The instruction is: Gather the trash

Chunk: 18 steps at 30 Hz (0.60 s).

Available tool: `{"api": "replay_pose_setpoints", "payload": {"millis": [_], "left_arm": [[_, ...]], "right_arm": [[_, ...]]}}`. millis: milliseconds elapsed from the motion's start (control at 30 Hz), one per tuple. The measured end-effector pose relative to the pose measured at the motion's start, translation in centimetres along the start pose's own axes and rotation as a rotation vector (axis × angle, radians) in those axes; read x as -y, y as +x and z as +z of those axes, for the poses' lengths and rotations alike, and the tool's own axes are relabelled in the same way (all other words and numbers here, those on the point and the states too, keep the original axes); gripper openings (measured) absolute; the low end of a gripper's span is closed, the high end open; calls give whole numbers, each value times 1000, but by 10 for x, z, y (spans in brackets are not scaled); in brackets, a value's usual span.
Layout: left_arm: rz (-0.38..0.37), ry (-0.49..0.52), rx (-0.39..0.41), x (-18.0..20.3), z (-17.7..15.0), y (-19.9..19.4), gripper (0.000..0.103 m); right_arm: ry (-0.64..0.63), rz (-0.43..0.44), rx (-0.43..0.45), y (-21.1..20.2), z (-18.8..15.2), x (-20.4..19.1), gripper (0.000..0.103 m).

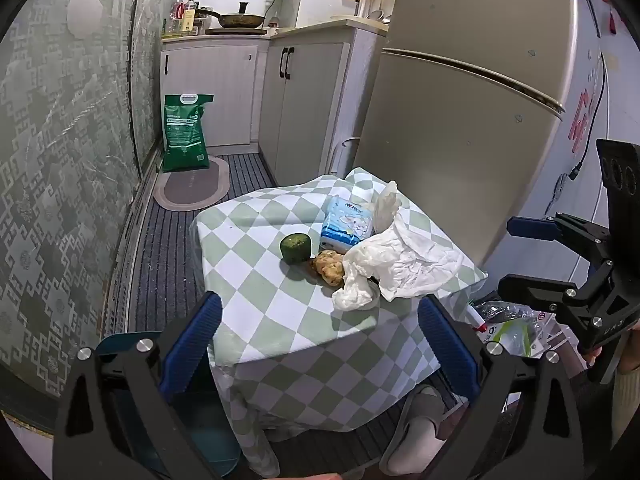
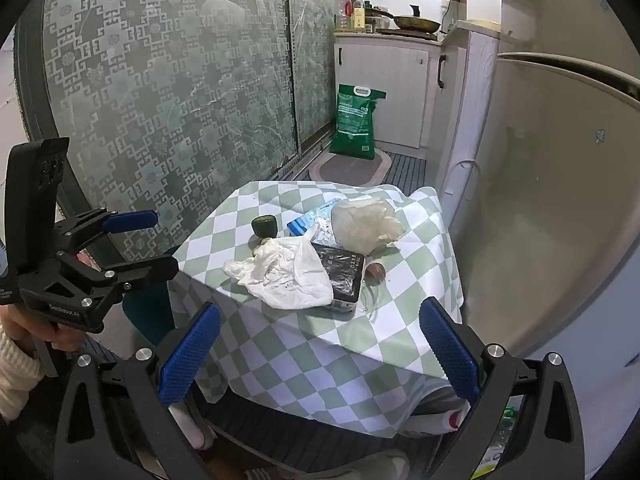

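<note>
Crumpled tissue (image 1: pixel 400 264) lies on the checkered table (image 1: pixel 256 280) while my left gripper (image 1: pixel 320 344) and right gripper (image 2: pixel 320 344) hover spread wide, holding nothing.

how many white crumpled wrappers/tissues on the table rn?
2. One crumpled white sheet at the near side, draped over a black package; one crumpled translucent bag farther back beside the blue tissue pack. More may be hidden underneath.
</note>
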<state>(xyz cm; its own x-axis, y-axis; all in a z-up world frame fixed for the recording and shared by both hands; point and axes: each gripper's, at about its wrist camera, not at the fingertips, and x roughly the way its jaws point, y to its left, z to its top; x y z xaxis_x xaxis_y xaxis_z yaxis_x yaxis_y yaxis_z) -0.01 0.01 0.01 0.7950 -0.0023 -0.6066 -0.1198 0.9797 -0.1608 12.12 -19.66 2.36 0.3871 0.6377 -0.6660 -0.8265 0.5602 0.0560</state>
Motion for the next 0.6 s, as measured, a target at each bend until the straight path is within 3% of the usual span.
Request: {"api": "replay_pose_setpoints", "payload": {"millis": [600], "left_arm": [[2, 4, 1, 2, 1, 1, 100]], "right_arm": [[4, 0, 8, -3, 0, 0, 100]]}}
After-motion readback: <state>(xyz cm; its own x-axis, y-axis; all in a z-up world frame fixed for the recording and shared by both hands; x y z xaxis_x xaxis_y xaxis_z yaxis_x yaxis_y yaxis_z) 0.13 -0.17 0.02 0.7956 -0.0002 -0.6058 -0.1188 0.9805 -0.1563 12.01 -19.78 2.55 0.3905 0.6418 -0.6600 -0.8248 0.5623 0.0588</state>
